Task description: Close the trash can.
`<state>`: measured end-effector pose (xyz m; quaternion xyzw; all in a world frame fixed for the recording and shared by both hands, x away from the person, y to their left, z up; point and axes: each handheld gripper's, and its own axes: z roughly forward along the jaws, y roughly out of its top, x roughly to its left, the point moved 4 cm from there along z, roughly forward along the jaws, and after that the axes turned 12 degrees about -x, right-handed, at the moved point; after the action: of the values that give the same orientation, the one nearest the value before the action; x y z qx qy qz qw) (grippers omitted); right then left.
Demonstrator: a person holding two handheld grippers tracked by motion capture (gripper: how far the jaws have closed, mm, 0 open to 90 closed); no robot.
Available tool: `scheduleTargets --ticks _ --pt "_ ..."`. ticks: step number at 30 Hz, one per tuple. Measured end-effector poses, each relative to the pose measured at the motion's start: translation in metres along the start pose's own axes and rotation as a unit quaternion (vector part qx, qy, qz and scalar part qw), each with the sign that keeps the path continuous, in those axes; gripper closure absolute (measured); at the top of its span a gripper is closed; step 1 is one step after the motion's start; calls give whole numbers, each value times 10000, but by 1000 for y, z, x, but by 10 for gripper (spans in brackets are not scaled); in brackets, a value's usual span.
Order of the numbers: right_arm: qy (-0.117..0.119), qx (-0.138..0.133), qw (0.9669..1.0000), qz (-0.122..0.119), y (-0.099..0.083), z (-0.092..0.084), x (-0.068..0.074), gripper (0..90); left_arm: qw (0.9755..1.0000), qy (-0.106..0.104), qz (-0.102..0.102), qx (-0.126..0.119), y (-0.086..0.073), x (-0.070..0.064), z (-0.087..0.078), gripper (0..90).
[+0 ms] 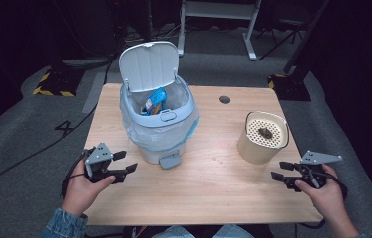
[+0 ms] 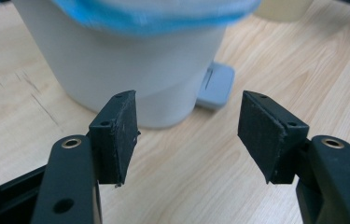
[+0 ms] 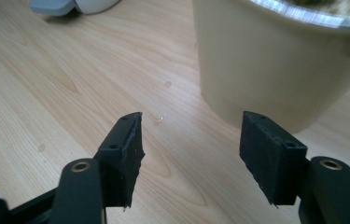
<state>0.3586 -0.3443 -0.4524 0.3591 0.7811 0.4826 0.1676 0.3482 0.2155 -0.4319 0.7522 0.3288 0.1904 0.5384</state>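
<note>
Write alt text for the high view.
A person's left gripper and right gripper, both open and empty, flank a lined white pedal bin with raised lid and a beige strainer-topped tub on a light wooden table.

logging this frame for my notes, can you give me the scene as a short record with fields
surface: wooden table
bin: pedal bin, lid up, bag-lined, blue packet inside
bin pedal: grey pedal facing the person
container: beige tub with perforated insert, small brown scrap on it
left gripper: open, nothing between the fingers, beside the bin
right gripper: open, nothing held, just short of the tub
</note>
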Motion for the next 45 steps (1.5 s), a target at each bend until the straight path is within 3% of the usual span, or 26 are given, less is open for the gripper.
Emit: scheduleTargets --ticks 2,7,14,18,23,28,38,45 --pt "-35 -36 10000 -36 -10 6 -1 399 10000 -32 39 -79 10 1 -4 382" --pt "79 95 9998 -138 -33 19 -1 576 9994 -130 111 -317 40 6 -13 401" --pt "94 127 9999 -42 -55 32 1 512 9976 -296 164 -605 81 15 -23 397" --pt "103 99 9999 -91 -63 36 0 553 9961 -498 168 -712 100 19 -28 455" --pt "139 -7 9998 -106 -64 37 0 532 9912 -946 330 -869 124 21 -30 468" --pt "112 -74 9996 -261 -65 38 -1 524 9861 -1237 398 -1039 147 27 -32 472" --pt "69 -36 9987 -506 -66 39 2 512 9878 -968 482 -1116 188 40 -25 512" --pt "85 -39 9987 -499 -66 39 2 511 9860 -911 581 -1273 218 45 -13 571"
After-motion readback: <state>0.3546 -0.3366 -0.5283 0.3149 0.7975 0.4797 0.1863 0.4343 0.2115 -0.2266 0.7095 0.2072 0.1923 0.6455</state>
